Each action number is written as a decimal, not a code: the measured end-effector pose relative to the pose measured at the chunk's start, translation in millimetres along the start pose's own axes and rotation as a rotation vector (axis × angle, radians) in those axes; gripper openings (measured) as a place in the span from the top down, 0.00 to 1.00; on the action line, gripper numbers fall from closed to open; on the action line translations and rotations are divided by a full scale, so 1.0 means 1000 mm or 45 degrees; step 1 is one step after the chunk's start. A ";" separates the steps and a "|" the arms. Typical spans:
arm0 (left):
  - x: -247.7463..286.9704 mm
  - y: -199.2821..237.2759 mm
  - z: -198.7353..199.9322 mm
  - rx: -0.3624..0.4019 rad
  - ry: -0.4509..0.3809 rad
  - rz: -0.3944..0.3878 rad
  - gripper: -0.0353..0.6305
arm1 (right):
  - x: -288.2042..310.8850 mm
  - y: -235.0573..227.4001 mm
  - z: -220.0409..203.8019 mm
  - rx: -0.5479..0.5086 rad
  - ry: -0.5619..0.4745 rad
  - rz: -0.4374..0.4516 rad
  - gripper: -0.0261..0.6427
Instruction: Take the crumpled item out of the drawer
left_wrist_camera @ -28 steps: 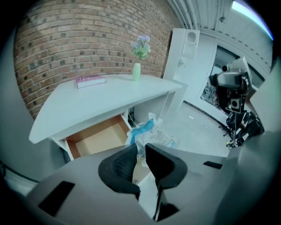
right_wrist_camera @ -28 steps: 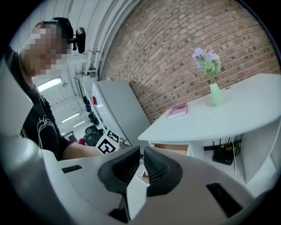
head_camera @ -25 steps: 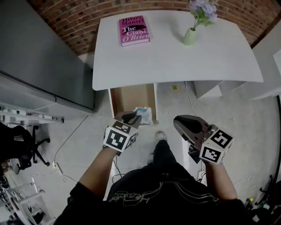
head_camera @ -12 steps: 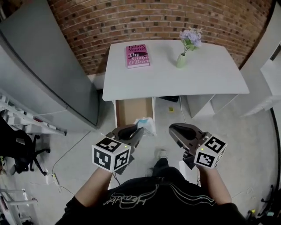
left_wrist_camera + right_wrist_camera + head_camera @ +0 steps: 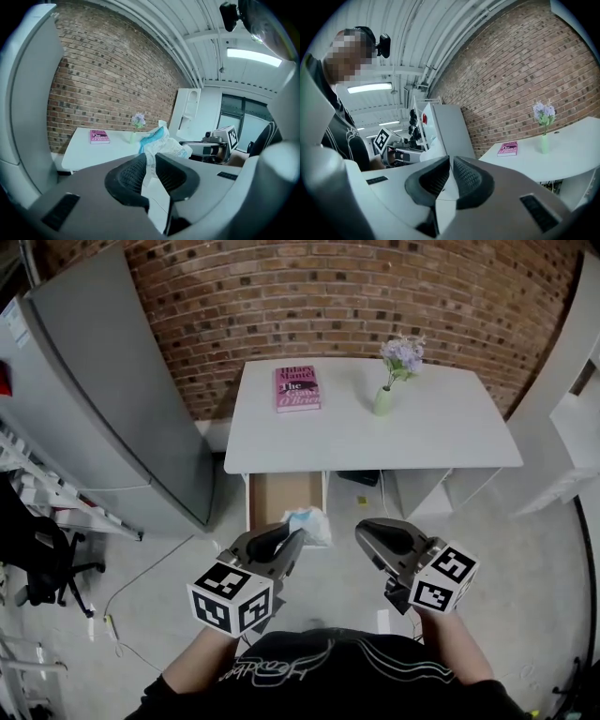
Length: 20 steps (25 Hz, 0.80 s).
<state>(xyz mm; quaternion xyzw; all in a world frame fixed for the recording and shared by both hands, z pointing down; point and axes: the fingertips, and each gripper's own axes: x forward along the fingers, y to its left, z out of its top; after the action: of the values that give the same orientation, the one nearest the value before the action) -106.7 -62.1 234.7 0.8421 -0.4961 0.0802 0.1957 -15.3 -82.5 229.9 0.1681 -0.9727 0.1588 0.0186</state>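
gripping the crumpled item (image 5: pixel 159 140), the left gripper (image 5: pixel 149 164) is clamped; the right gripper (image 5: pixel 451 171) is closed, empty.

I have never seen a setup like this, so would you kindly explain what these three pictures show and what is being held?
No robot here: a person holds a two-jaw gripper in each hand. The wide picture comes from a camera on the person's head, looking down. The other two come from cameras riding on each gripper, looking along its jaws. On the white table are a pink book and a vase of flowers; under it a drawer is open. The left gripper is shut on a crumpled white-and-blue item. The right gripper is shut and empty.
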 end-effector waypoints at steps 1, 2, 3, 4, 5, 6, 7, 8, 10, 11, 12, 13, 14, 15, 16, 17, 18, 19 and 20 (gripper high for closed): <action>0.001 -0.005 0.004 -0.003 -0.009 0.010 0.83 | -0.003 -0.001 0.004 0.000 0.001 0.006 0.88; 0.002 -0.009 0.008 -0.005 -0.015 0.019 0.83 | -0.007 -0.001 0.007 -0.001 0.002 0.013 0.88; 0.004 -0.014 0.011 -0.007 -0.018 0.027 0.83 | -0.010 -0.002 0.010 -0.001 0.003 0.020 0.88; 0.005 -0.018 0.012 -0.009 -0.017 0.035 0.83 | -0.015 -0.002 0.012 -0.001 0.004 0.029 0.88; 0.006 -0.023 0.012 -0.012 -0.017 0.042 0.83 | -0.019 -0.001 0.014 -0.003 0.005 0.037 0.88; 0.006 -0.026 0.013 -0.018 -0.019 0.050 0.83 | -0.023 0.000 0.015 -0.007 0.008 0.045 0.88; 0.007 -0.029 0.014 -0.026 -0.024 0.056 0.83 | -0.026 0.000 0.016 -0.014 0.012 0.052 0.88; 0.007 -0.032 0.015 -0.034 -0.029 0.061 0.83 | -0.030 0.000 0.017 -0.021 0.015 0.059 0.88; 0.007 -0.039 0.015 -0.041 -0.033 0.070 0.83 | -0.035 0.000 0.019 -0.028 0.017 0.067 0.88; 0.008 -0.042 0.016 -0.038 -0.034 0.074 0.83 | -0.037 0.000 0.020 -0.029 0.016 0.071 0.88; 0.008 -0.045 0.016 -0.036 -0.034 0.077 0.83 | -0.039 0.000 0.021 -0.028 0.014 0.075 0.88; 0.008 -0.048 0.016 -0.034 -0.035 0.079 0.83 | -0.041 0.000 0.021 -0.027 0.013 0.078 0.88; 0.008 -0.051 0.016 -0.033 -0.035 0.081 0.83 | -0.044 0.001 0.021 -0.027 0.014 0.080 0.88; 0.008 -0.053 0.016 -0.031 -0.035 0.083 0.83 | -0.046 0.001 0.021 -0.028 0.014 0.083 0.88; 0.008 -0.055 0.016 -0.029 -0.033 0.086 0.83 | -0.048 0.002 0.021 -0.029 0.012 0.084 0.88; 0.008 -0.057 0.016 -0.026 -0.032 0.088 0.83 | -0.050 0.002 0.022 -0.028 0.009 0.085 0.88; 0.008 -0.060 0.017 -0.022 -0.030 0.088 0.83 | -0.052 0.003 0.023 -0.028 0.005 0.085 0.88; 0.008 -0.062 0.018 -0.017 -0.029 0.086 0.83 | -0.053 0.003 0.024 -0.028 0.001 0.083 0.88; 0.007 -0.063 0.018 -0.012 -0.028 0.085 0.83 | -0.055 0.003 0.026 -0.028 -0.003 0.081 0.88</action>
<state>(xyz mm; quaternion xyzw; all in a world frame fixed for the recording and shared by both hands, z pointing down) -49.3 -48.2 204.4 0.8251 -0.5263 0.0750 0.1913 35.5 -69.9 199.6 0.1373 -0.9793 0.1482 0.0142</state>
